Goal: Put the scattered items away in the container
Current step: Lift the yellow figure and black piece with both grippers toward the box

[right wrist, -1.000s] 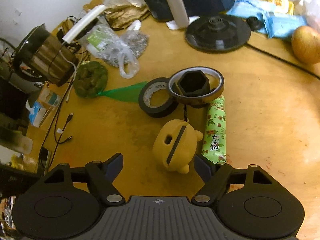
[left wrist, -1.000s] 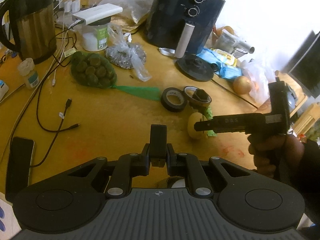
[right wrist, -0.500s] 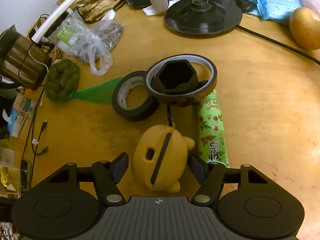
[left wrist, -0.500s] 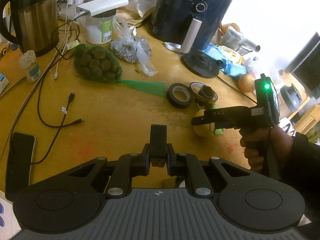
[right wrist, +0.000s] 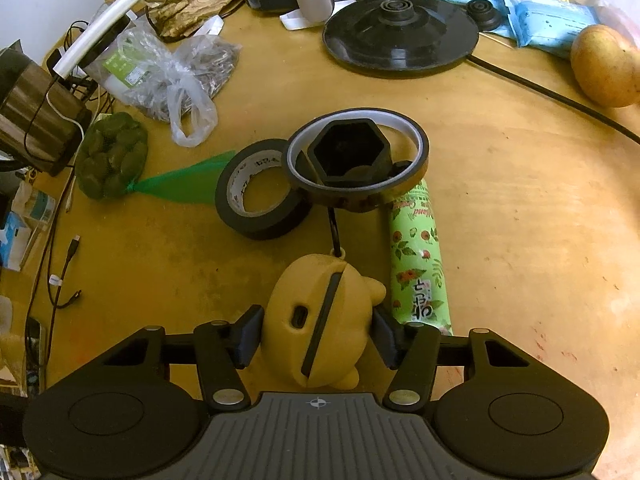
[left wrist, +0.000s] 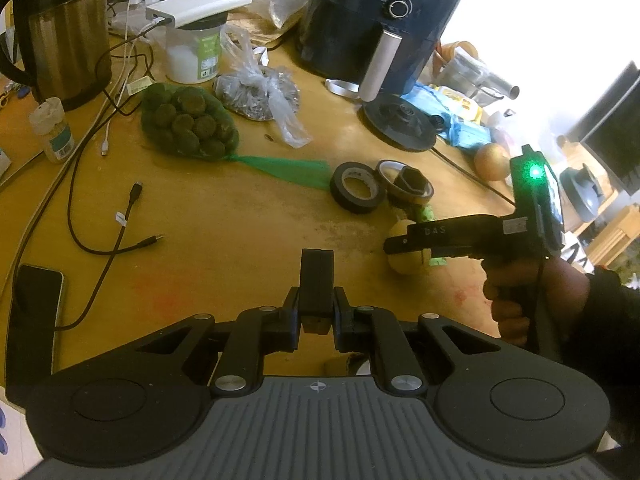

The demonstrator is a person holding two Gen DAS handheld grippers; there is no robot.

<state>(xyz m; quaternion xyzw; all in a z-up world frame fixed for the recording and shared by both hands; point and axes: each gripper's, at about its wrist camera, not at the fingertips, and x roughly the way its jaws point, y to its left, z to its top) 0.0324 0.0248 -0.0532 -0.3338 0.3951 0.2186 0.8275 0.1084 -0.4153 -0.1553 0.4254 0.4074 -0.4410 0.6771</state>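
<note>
A yellow round toy-shaped gadget [right wrist: 320, 320] lies on the wooden table between the fingers of my right gripper [right wrist: 318, 334], whose pads touch both its sides. It also shows in the left wrist view [left wrist: 404, 256], partly behind the right gripper [left wrist: 394, 245]. Beyond it lie a green printed tube [right wrist: 418, 256], a black tape roll [right wrist: 256, 194], and a brown tape ring [right wrist: 356, 160] around a black hexagonal piece [right wrist: 348, 152]. My left gripper [left wrist: 317, 312] is shut on a small black block [left wrist: 317, 280] above the table. No container is in view.
A net of green balls [left wrist: 188, 124], a plastic bag [left wrist: 264, 94], a kettle [left wrist: 64, 36], an air fryer [left wrist: 376, 28], the kettle base [right wrist: 400, 32], a potato [right wrist: 606, 66], cables [left wrist: 108, 208] and a phone [left wrist: 36, 312] crowd the table.
My right gripper moved forward over the yellow gadget and closed its fingers onto its sides. My left gripper stayed shut and drifted slightly.
</note>
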